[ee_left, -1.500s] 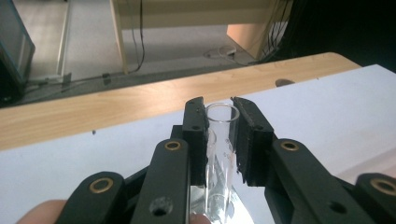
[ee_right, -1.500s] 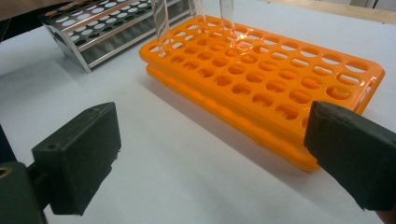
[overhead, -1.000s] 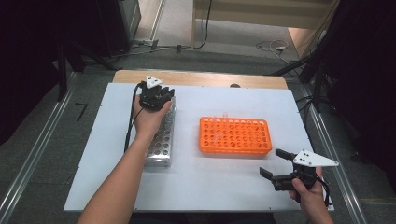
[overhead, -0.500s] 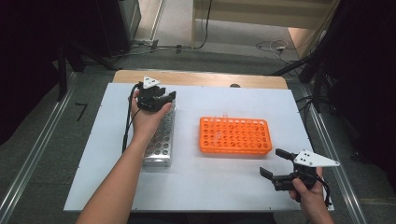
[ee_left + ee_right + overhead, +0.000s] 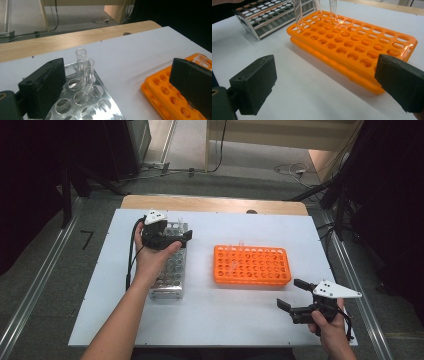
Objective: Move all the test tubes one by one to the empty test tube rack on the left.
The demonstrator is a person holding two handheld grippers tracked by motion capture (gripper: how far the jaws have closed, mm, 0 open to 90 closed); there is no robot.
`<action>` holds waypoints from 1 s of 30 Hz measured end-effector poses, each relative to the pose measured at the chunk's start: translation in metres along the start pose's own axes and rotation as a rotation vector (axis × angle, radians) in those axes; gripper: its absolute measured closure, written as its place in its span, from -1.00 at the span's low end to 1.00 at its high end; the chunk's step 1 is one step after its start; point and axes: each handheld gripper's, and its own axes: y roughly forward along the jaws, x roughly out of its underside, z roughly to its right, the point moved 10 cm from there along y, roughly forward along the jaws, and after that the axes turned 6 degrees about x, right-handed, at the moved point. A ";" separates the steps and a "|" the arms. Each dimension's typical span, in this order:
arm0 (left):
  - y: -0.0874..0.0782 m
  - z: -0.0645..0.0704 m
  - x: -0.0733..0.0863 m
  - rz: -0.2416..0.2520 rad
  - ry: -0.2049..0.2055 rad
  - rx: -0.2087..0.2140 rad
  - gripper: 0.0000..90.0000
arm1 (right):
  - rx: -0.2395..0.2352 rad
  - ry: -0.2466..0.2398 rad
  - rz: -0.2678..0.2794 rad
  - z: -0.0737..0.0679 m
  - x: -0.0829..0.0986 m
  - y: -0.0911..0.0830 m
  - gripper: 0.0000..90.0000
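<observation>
A metal tube rack lies on the white table to the left, and two clear tubes stand in its far corner. My left gripper hovers open over the rack's far end with its jaws pointing right, and the tubes stand between them, untouched. An orange tube rack sits in the middle, with a few clear tubes at its far left end. My right gripper is open and holds nothing, low over the table just in front of the orange rack's right end.
The white table top has bare room in front of both racks and to the right. A wooden strip runs along its far edge. Cables and dark equipment lie on the floor beyond.
My left gripper has drawn back slightly over the metal rack and turned its jaws to the right. The right gripper has stayed put.
</observation>
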 end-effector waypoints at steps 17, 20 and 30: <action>-0.052 0.048 0.020 0.070 0.036 0.084 -1.00 | 0.025 0.001 -0.008 0.000 -0.007 0.007 -0.93; -0.060 0.053 0.027 0.074 0.031 0.095 -1.00 | 0.030 0.000 -0.010 0.000 -0.010 0.009 -0.93; -0.077 0.067 0.052 0.065 0.035 0.115 -1.00 | 0.026 -0.002 -0.024 -0.004 -0.022 0.020 -0.93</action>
